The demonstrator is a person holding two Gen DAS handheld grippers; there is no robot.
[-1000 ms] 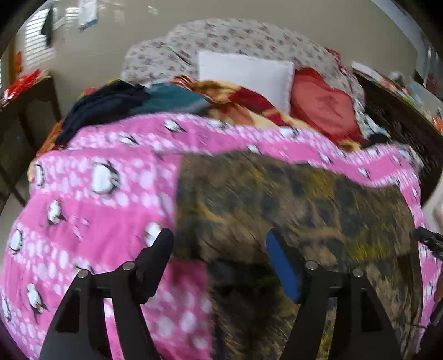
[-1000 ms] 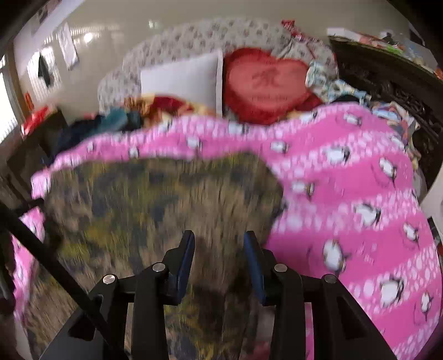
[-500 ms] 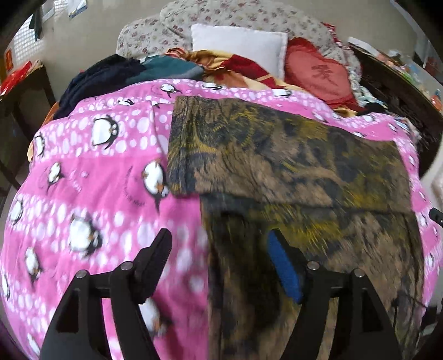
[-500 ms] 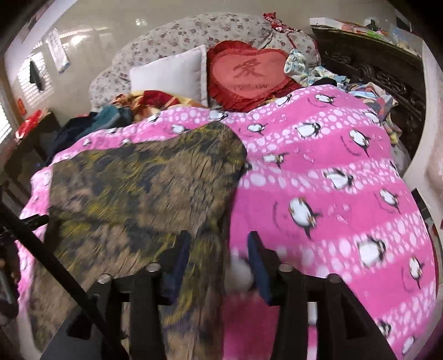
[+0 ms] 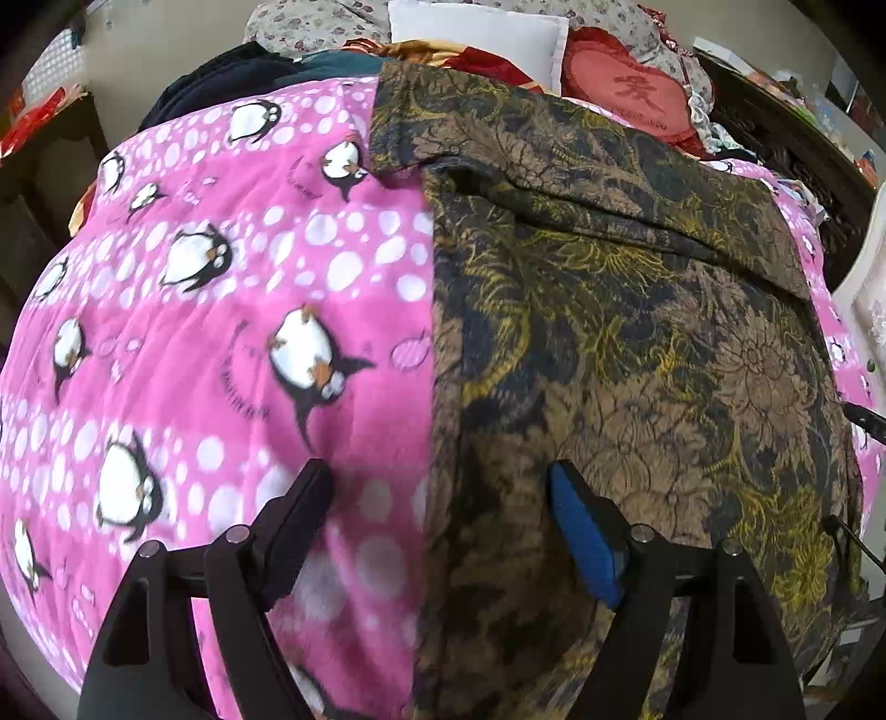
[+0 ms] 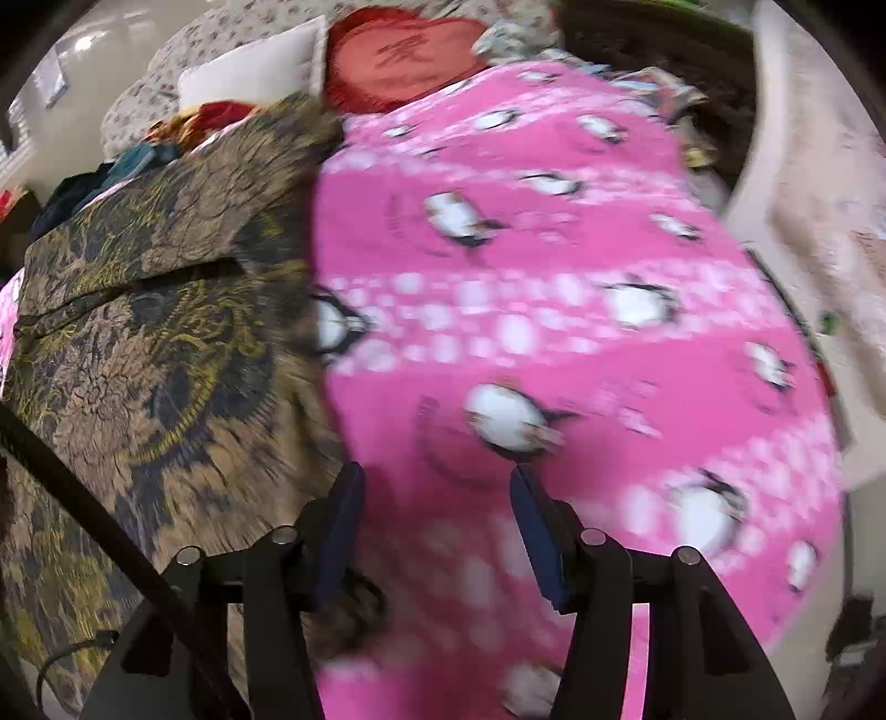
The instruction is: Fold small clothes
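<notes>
A brown and olive flower-patterned garment (image 5: 609, 332) lies spread on the pink penguin blanket (image 5: 221, 277), its far end folded over into a flap. My left gripper (image 5: 440, 476) hangs just above the garment's left edge. Its jaws are opening, with the edge line running between them and nothing gripped. In the right wrist view the garment (image 6: 155, 343) fills the left side and the blanket (image 6: 554, 277) the right. My right gripper (image 6: 436, 473) stands open over the blanket, just right of the garment's right edge. A bit of the cloth shows under its left finger (image 6: 338, 515).
At the head of the bed sit a white pillow (image 5: 476, 27), a red heart cushion (image 5: 631, 94) and a heap of dark clothes (image 5: 232, 72). Dark carved furniture (image 5: 803, 144) and a white bed frame (image 6: 775, 166) stand on the right. A black cable (image 6: 83, 498) crosses the right view.
Both grippers have drawn back toward the near end of the bed and sunk closer to it. The right jaws have widened clearly, the left ones a little. The garment lies flat.
</notes>
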